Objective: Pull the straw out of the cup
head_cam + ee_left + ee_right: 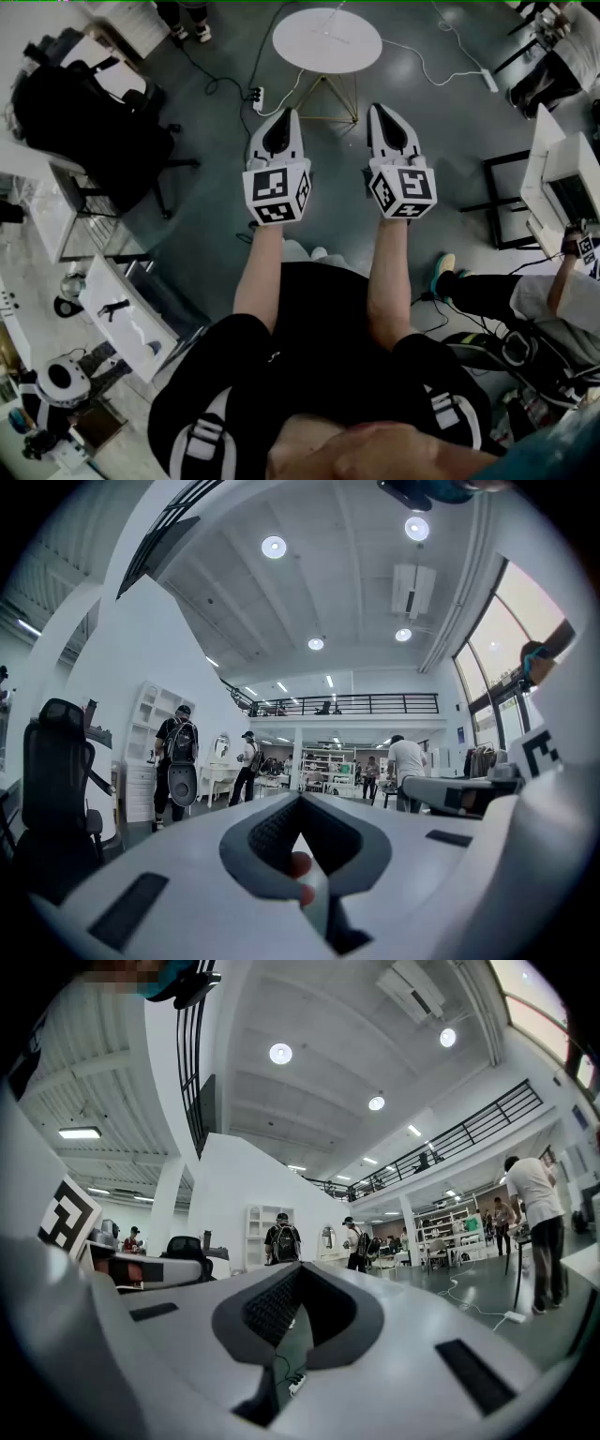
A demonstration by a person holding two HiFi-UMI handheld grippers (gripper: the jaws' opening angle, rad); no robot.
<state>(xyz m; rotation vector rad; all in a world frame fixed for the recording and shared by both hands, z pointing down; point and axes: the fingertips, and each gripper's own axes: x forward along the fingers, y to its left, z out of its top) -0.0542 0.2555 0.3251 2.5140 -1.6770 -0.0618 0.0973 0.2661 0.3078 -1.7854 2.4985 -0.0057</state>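
Straw-job: L gripper (287,114) jaws closed, R gripper (379,109) jaws closed, both empty; round table (327,40) ahead.

Side by side and level, left hand-held gripper (285,120) and right hand-held gripper (384,114) have jaws together.

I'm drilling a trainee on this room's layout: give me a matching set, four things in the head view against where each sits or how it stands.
1 round white table with gold wire legs
2 black office chair
3 white power strip
4 left claw

a lying just left of the table's legs
b far left
c top centre
d shut, just below the table

Pairs: 1-c, 2-b, 3-a, 4-d
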